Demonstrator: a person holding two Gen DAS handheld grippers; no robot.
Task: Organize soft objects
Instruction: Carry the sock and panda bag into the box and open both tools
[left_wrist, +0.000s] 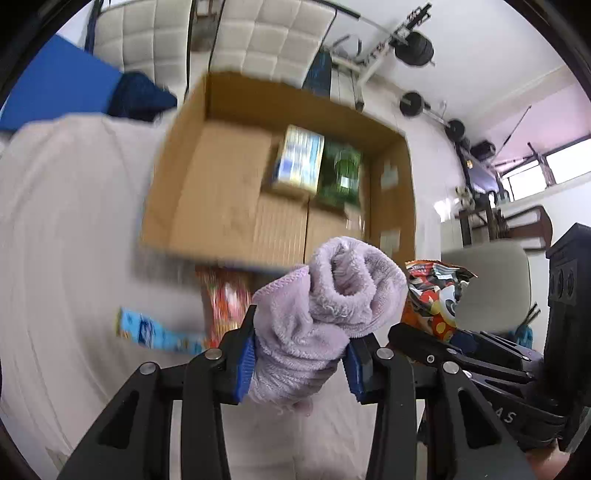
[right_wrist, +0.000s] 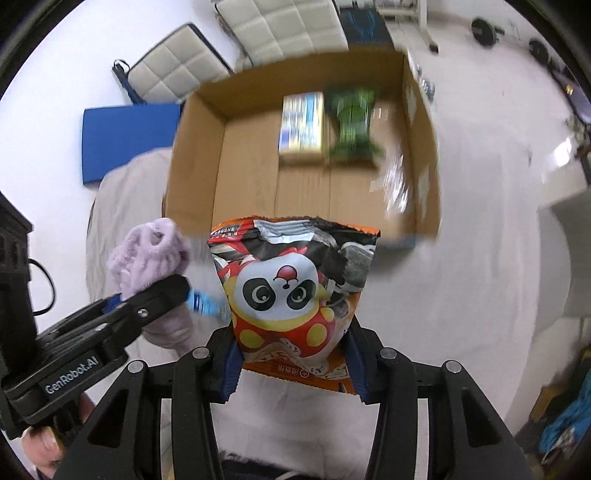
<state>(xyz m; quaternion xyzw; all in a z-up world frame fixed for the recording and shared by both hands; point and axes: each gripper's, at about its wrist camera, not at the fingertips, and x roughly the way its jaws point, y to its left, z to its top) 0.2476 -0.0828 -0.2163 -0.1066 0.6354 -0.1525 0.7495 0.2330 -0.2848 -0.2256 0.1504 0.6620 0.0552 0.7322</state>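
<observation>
Both grippers loaded, both held above a pale cloth-covered surface (left_wrist: 66, 229) in front of the open cardboard box (left_wrist: 207, 206).

Left gripper (left_wrist: 301, 354): jaws closed partway onto a bunched lilac towel (left_wrist: 332, 302), blue pads pressing into its lower part; the rolled top bulges free above the fingers. Centre-bottom of the left wrist view; lower left of the right wrist view.

Right gripper (right_wrist: 295, 358): jaws closed on the lower edge of a panda-print snack bag (right_wrist: 291, 291), which stands upright out of the fingers at centre frame. Its top seal overlaps the box's near wall in the picture; cannot tell how high above the rim it is.

Progress, judged: two items already lie in the box against the far wall, upper centre of both views: a pale blue-and-yellow pack (right_wrist: 301, 125) and, just beside it on the right, a green pack (right_wrist: 352, 122). Towel and bag are not yet in. Still outside, in front of the near wall in the left view: a red-orange packet (left_wrist: 225, 302) and a light blue flat packet (left_wrist: 159, 332). So roughly partway; at least four things left.

Room and edges: the box floor toward the near wall and left half is bare cardboard, ample for both loads. Near wall (right_wrist: 192, 218) is the edge to clear. The two grippers sit close side by side, so lateral room between them looks tight. Frames are motion-blurred around the box.
</observation>
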